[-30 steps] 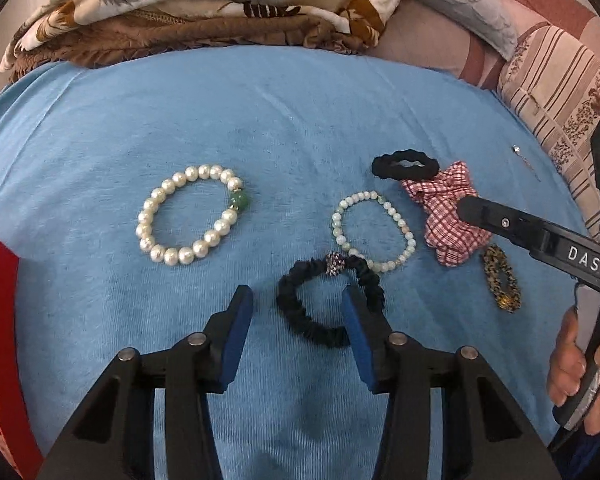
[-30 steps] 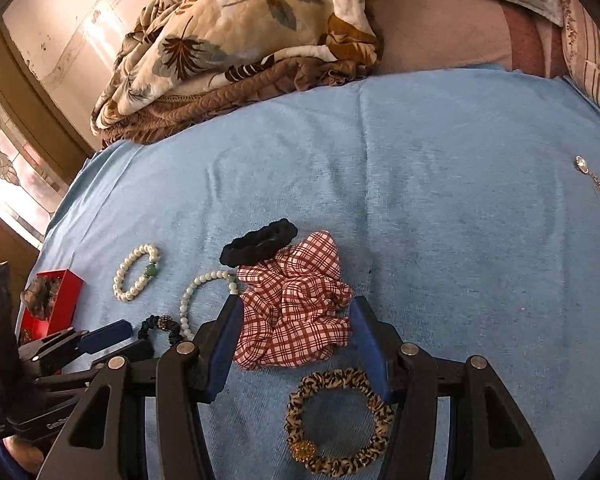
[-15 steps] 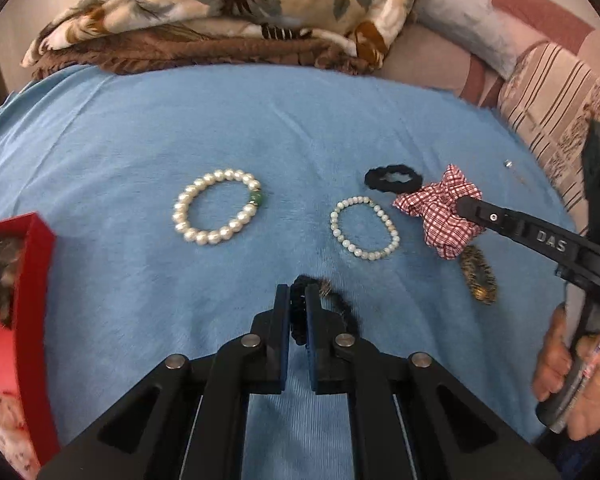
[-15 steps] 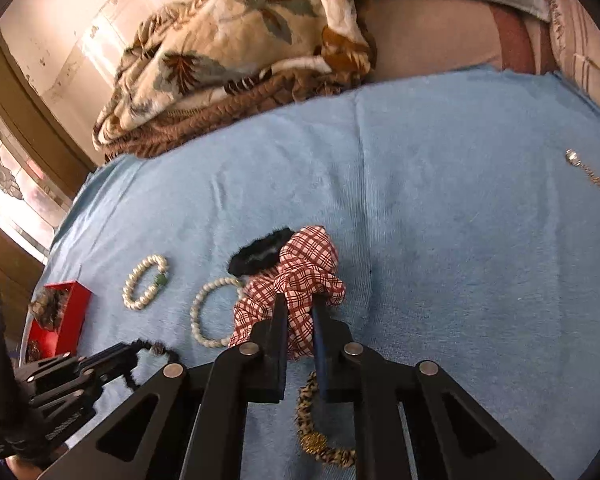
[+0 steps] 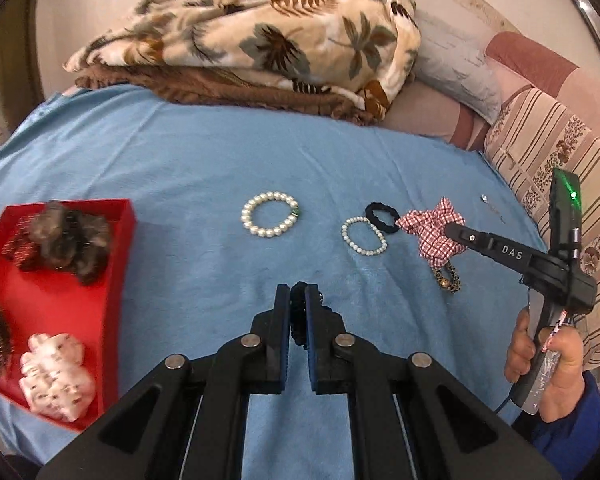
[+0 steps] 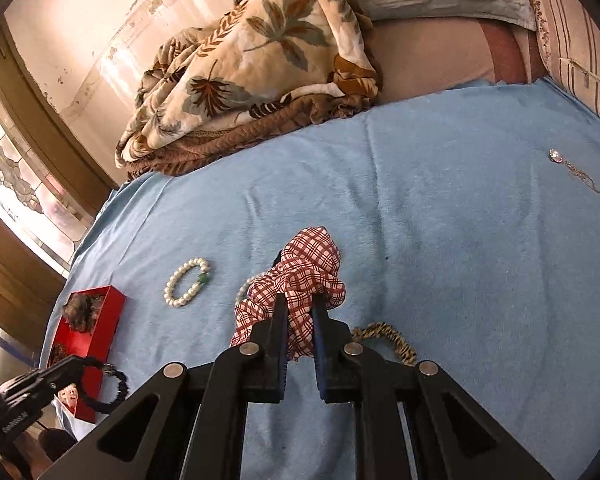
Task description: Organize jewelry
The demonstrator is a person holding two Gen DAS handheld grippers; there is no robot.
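My left gripper [image 5: 298, 294] is shut on a black beaded scrunchie [image 5: 299, 312], held above the blue cloth [image 5: 204, 168]. A red tray [image 5: 120, 248] lies to its left, holding a brown fluffy scrunchie [image 5: 70, 240] and a white one [image 5: 56, 376]. My right gripper [image 6: 300, 304] is shut on a red checked scrunchie [image 6: 310, 268], lifted off the cloth. In the right wrist view the left gripper [image 6: 82, 362] hangs the black scrunchie [image 6: 114, 390] over the tray's [image 6: 112, 312] near end. On the cloth lie a pearl bracelet with a green bead [image 5: 270, 220], a thinner pearl bracelet [image 5: 363, 236], a black hair tie [image 5: 382, 218] and a leopard scrunchie [image 5: 446, 276].
A small pendant necklace [image 6: 572, 168] lies far right on the cloth. A folded leaf-print blanket [image 5: 260, 40] and pillows [image 5: 540, 140] border the back and right. A person's hand [image 5: 548, 368] grips the right tool's handle. A window stands at the left in the right wrist view.
Both grippers closed, the left on the black scrunchie and the right on the checked one, and lifted them. The left moved left and up, bringing the red tray into view.
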